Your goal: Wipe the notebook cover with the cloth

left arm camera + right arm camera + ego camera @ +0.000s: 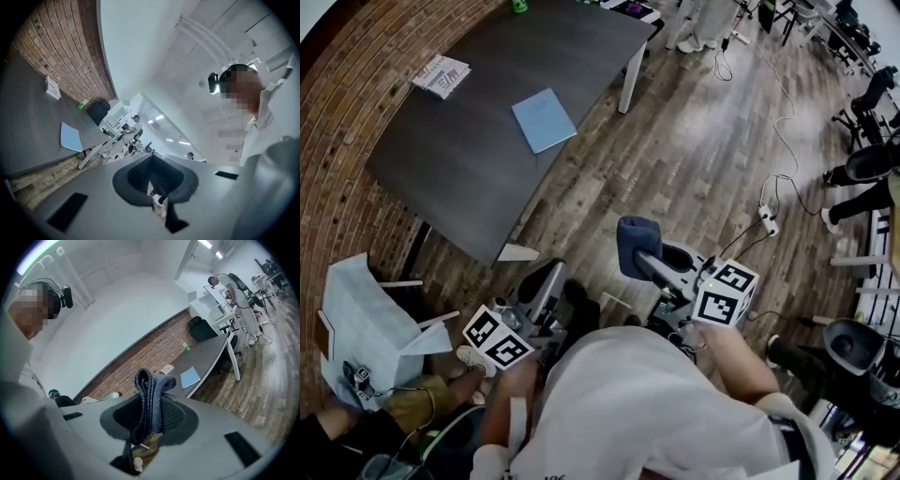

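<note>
Nearest: white-shirted torso (647,403), filling bottom of head view. Just ahead of it, right hand-held gripper (649,261) clenched on folded dark blue cloth (636,242); in right gripper view, fold sticking up above the pads, pinched between both jaws. Left hand-held gripper (555,272) beside it, jaws together at the tips with nothing caught between them, only floor showing through the slit lower down. Both held over wood floor (703,159), well apart from dark grey bench (469,159). Light blue notebook (543,119) lying flat and closed near bench's right edge, not touched by cloth or either hand-held gripper. Printed leaflet (441,75) at far-left side of bench, close to brick wall (356,103), well apart from notebook. Green item (518,5) at bench's far end, too small to identify. White power strip (768,221) with cable on floor off to the right. Person (135,125) standing by far desks in left gripper view.
</note>
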`<state>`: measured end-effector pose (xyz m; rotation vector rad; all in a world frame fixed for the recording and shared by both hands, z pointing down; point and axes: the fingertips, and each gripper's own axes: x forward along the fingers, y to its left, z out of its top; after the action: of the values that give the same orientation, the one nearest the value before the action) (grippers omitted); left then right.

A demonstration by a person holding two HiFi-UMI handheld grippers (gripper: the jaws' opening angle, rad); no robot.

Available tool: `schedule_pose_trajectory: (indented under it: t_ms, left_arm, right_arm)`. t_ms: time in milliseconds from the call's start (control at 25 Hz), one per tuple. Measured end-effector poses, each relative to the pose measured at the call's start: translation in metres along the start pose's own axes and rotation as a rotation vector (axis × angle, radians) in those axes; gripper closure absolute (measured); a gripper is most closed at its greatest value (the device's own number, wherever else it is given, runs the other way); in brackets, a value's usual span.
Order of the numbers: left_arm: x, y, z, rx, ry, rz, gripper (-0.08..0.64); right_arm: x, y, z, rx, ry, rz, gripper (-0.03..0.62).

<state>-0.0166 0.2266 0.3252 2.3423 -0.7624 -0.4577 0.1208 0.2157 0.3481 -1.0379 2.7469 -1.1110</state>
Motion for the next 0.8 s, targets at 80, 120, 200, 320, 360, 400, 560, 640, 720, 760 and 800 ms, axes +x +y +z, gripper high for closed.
schedule_pose_trajectory:
  t_ms: [80, 120, 200, 320, 360, 400, 560, 640, 720, 760, 800]
  left_arm:
    - [-0.002, 0.019, 0.015, -0.003, 0.003, -0.003, 0.552]
    - [-0.002, 0.027, 0.021, -0.005, 0.003, -0.005, 0.552]
    - [-0.003, 0.041, 0.033, -0.007, 0.003, -0.010, 0.552]
    - [-0.004, 0.061, 0.048, -0.009, 0.007, -0.012, 0.552]
    - [-0.005, 0.068, 0.053, -0.010, 0.008, -0.012, 0.552]
    - [-0.005, 0.075, 0.056, -0.012, 0.009, -0.010, 0.552]
    - [0.000, 0.093, 0.065, -0.019, 0.010, -0.004, 0.552]
    - [0.005, 0.101, 0.069, -0.021, 0.012, 0.002, 0.552]
    - [0.011, 0.109, 0.072, -0.020, 0.011, 0.013, 0.552]
    - [0.015, 0.114, 0.073, -0.018, 0.010, 0.021, 0.552]
    - [0.019, 0.119, 0.075, -0.016, 0.009, 0.030, 0.552]
  right_arm:
    - [0.021, 0.000, 0.006, 0.000, 0.001, -0.009, 0.491]
    - [0.030, 0.000, 0.008, 0.000, 0.002, -0.014, 0.491]
    - [0.046, -0.001, 0.014, -0.001, 0.001, -0.022, 0.491]
    - [0.070, -0.001, 0.025, -0.005, -0.003, -0.028, 0.491]
    - [0.077, -0.001, 0.027, -0.007, -0.004, -0.028, 0.491]
    - [0.084, -0.001, 0.029, -0.009, -0.003, -0.028, 0.491]
    - [0.102, -0.007, 0.040, -0.015, -0.002, -0.030, 0.491]
    - [0.109, -0.014, 0.046, -0.018, 0.001, -0.032, 0.491]
    - [0.117, -0.024, 0.054, -0.019, 0.006, -0.029, 0.491]
    - [0.121, -0.029, 0.059, -0.021, 0.008, -0.026, 0.491]
    - [0.126, -0.035, 0.063, -0.022, 0.011, -0.020, 0.491]
